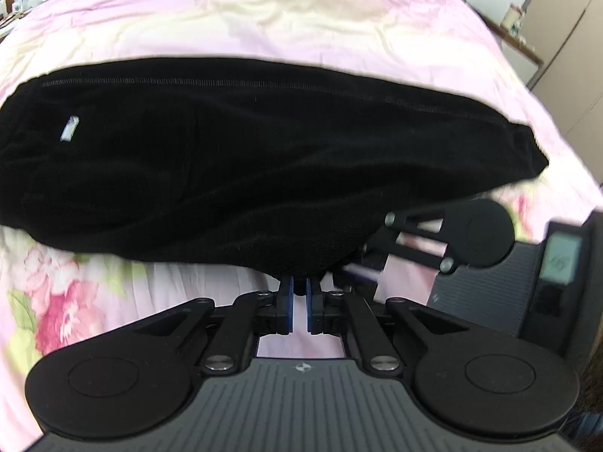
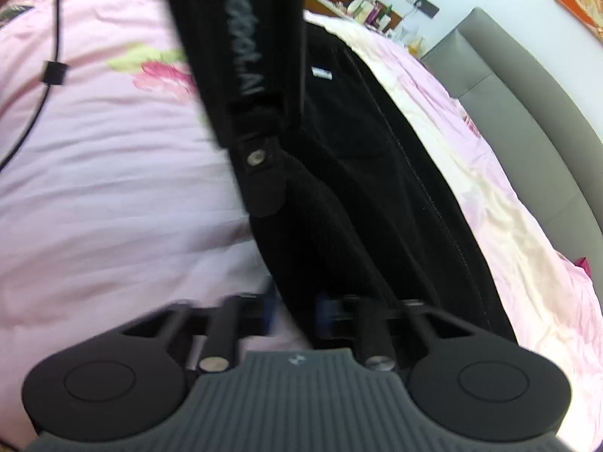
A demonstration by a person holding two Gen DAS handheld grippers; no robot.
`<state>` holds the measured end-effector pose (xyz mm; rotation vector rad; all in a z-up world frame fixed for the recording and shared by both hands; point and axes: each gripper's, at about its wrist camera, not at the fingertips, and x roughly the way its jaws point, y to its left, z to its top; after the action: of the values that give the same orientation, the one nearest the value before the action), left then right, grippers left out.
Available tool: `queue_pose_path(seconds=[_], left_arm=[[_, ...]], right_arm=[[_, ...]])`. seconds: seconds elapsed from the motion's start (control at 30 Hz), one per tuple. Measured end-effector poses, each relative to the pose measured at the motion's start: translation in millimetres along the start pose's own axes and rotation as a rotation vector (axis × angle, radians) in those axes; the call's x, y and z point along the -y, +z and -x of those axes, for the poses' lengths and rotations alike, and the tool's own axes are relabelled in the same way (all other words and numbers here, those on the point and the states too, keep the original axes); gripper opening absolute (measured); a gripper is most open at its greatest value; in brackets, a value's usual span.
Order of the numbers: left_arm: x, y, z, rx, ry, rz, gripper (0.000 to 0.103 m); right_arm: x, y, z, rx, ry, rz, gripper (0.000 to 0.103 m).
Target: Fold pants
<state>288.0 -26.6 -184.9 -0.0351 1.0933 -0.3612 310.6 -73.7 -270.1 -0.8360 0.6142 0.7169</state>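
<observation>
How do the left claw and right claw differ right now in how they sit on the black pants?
The left claw pinches the pants at their near edge, blue pads nearly together; the right claw has a thicker band of cloth running between its wider-set pads. The left view is sharp; the right is motion-blurred. Both grip the same pants above the pink floral bedspread.

You worked black pants [image 1: 233, 158] of soft, matt, fleecy cloth over a smooth, lightly creased floral bedsheet [image 1: 264, 22]. Your left gripper [image 1: 299, 309] showed matt black plastic, ribbed grey housing and shiny metal screws.
</observation>
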Motion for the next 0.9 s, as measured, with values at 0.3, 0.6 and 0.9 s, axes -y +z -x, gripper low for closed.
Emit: queue_pose_path(seconds=[0.3,0.6,0.9], left_arm=[[-29.1,-43.3,-25.1,-0.120,-0.045,0.098,0.000],[-62.9,6.5,21.9,0.022,0.062,0.077,0.004],[-119.5,100.5,-14.6,0.112,0.198,0.105,0.005]], right_arm=[[-32.2,-19.3,7.6,-0.045,-0.014,-0.069,0.000],[22.8,-33.4,56.8,-0.032,0.024,-0.361,0.000],[146.6,-45.0,3.1,-0.050,-0.072,-0.758,0.005]])
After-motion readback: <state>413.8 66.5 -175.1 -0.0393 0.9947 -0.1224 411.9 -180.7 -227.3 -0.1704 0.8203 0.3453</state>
